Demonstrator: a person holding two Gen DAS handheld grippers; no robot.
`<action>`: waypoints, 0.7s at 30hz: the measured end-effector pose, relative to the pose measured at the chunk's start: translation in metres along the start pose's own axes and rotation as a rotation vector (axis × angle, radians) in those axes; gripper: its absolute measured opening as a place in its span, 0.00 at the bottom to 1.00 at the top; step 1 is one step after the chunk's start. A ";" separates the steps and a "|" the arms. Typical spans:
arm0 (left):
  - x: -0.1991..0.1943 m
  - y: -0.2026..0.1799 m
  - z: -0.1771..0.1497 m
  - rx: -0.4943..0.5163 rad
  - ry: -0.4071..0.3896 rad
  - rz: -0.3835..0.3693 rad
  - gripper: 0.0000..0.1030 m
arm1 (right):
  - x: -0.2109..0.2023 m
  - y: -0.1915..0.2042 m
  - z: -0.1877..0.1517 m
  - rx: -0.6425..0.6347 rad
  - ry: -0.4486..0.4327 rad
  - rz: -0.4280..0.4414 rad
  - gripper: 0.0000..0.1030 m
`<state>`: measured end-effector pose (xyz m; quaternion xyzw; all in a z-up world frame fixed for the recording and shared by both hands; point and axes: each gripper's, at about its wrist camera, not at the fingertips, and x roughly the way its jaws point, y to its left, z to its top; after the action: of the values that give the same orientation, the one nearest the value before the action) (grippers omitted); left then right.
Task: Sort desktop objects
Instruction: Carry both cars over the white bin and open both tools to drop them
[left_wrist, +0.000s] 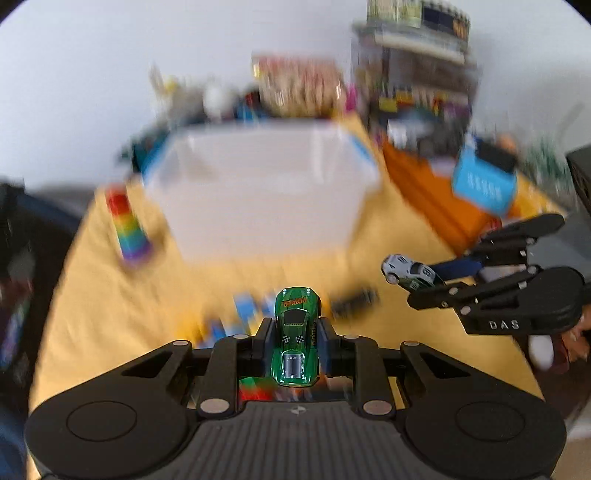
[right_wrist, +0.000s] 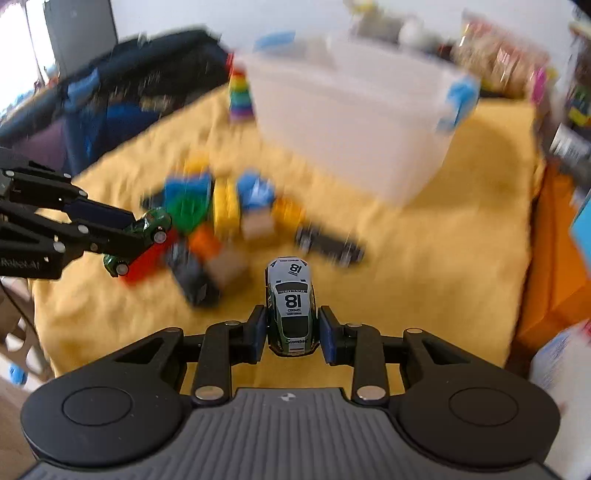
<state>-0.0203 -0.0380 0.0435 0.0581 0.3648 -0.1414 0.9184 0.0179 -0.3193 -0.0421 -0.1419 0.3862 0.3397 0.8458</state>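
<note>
1. In the left wrist view, the left hand-held gripper (left_wrist: 295, 339) is clamped on a green toy car (left_wrist: 295, 338), nose pointing forward, held above the yellow-covered table (left_wrist: 110, 302).
2. Ahead of it stands a translucent white storage bin (left_wrist: 258, 192) with blue latches, heavily blurred. A rainbow-striped stacking toy (left_wrist: 129, 225) stands just left of the bin.
3. At that view's right edge, the right hand-held gripper (left_wrist: 424, 277) is seen side-on, carrying a white toy car (left_wrist: 408, 273).
4. The right wrist view alone shows the white toy car's (right_wrist: 291, 306) roof, marked 18, gripped between the blue pads (right_wrist: 328, 338).
5. Only this view shows clearly the pile of coloured blocks (right_wrist: 218, 218) on the table, and a black toy vehicle (right_wrist: 330, 245) lying beside it.
6. Here the left hand-held gripper (right_wrist: 136, 240) enters from the left, over the pile's edge.
</note>
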 end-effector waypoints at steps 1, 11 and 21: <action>0.002 0.005 0.015 0.000 -0.026 -0.004 0.26 | -0.006 -0.003 0.012 0.005 -0.038 -0.017 0.32; 0.083 0.042 0.129 0.036 -0.115 0.044 0.26 | 0.007 -0.053 0.126 0.199 -0.227 -0.104 0.32; 0.136 0.060 0.124 -0.004 -0.014 0.054 0.39 | 0.071 -0.063 0.145 0.275 -0.111 -0.188 0.35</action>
<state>0.1734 -0.0365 0.0405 0.0650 0.3569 -0.1160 0.9247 0.1756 -0.2595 -0.0012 -0.0414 0.3667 0.2102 0.9053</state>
